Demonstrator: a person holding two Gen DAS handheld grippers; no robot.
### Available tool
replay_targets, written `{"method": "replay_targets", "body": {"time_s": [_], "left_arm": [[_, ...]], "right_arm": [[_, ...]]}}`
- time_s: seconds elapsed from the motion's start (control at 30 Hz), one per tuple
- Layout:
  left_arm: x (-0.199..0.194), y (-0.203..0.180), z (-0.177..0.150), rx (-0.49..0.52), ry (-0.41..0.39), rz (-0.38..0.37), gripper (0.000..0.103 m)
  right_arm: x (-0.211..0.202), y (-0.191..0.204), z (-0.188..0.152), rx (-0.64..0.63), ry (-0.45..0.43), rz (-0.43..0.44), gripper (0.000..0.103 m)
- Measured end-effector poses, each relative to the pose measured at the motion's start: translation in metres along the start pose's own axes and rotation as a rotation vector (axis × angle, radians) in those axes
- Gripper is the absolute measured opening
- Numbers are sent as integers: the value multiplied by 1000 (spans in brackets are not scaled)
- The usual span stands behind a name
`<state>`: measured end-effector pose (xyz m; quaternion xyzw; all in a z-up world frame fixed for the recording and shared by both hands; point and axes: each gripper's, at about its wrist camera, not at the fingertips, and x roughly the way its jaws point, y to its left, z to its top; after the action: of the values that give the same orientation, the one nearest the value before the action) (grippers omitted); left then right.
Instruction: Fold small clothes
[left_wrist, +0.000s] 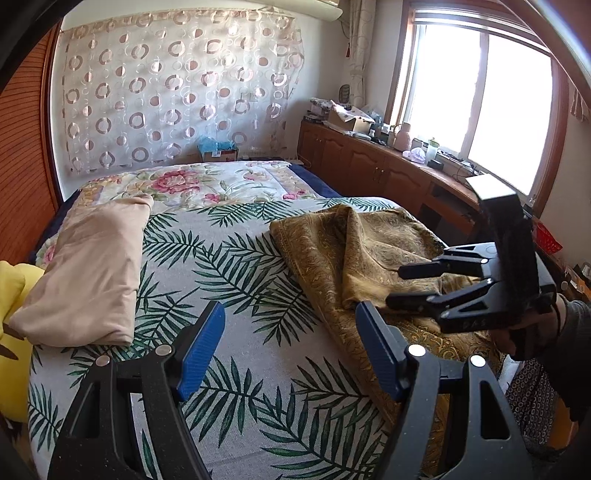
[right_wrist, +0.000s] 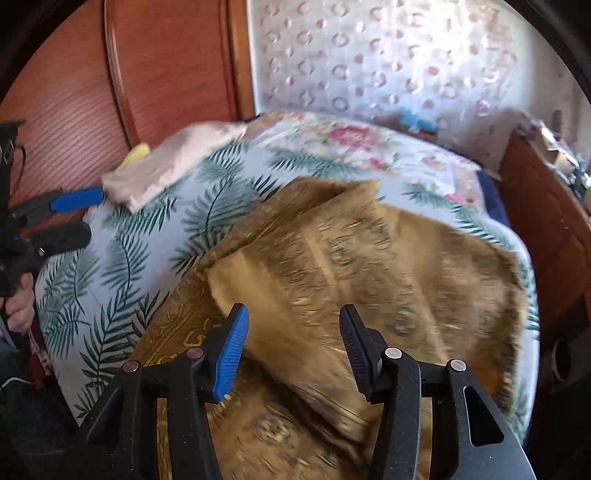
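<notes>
A gold patterned cloth (left_wrist: 354, 251) lies crumpled on the right half of the bed, one part folded up over the rest. It fills the middle of the right wrist view (right_wrist: 351, 266), blurred. My left gripper (left_wrist: 290, 314) is open and empty, above the palm-leaf bedspread (left_wrist: 229, 266) just left of the cloth's near edge; it also shows at the left of the right wrist view (right_wrist: 79, 214). My right gripper (right_wrist: 293, 314) is open and empty, just above the cloth; it shows in the left wrist view (left_wrist: 393, 286) over the cloth's right part.
A folded beige garment (left_wrist: 88, 273) lies at the bed's left side, also in the right wrist view (right_wrist: 166, 166). A yellow plush (left_wrist: 11, 295) sits beside it. A wooden headboard wall (left_wrist: 22, 166) runs along the left. Wooden cabinets (left_wrist: 369, 162) with clutter stand under the window at right.
</notes>
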<state>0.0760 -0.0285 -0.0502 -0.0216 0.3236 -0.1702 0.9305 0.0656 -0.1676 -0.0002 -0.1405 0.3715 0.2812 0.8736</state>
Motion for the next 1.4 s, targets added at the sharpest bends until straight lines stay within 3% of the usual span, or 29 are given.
{"method": "replay_targets", "body": {"time_s": [0.4, 0.47, 0.5, 0.53, 0.63, 0.83, 1.0, 1.07, 1.13, 1.4], "left_arm": [[11, -1, -4, -9, 37, -27, 76], [11, -2, -4, -6, 39, -28, 76], [11, -2, -4, -5, 39, -28, 76], [12, -2, -4, -4, 40, -29, 76], [13, -3, -4, -3, 43, -29, 76], [16, -5, -4, 1, 49, -30, 76], [18, -7, -5, 8, 55, -31, 76], [20, -8, -5, 14, 59, -31, 76], [22, -10, -5, 18, 62, -32, 76], [55, -10, 28, 64, 56, -23, 76]], "right_arm": [[24, 3, 6, -103, 86, -14, 53], [27, 1, 6, -109, 85, -30, 37], [27, 0, 6, -110, 78, -48, 19], [24, -1, 4, -110, 71, -59, 12], [10, -8, 6, -115, 10, -91, 9], [-24, -69, 26, -8, -80, -185, 8], [-34, -139, 32, 128, -90, -335, 10], [-32, -166, 30, 213, -52, -379, 28], [-35, -178, 25, 250, -68, -432, 35], [-23, -187, 18, 264, -69, -315, 49]]}}
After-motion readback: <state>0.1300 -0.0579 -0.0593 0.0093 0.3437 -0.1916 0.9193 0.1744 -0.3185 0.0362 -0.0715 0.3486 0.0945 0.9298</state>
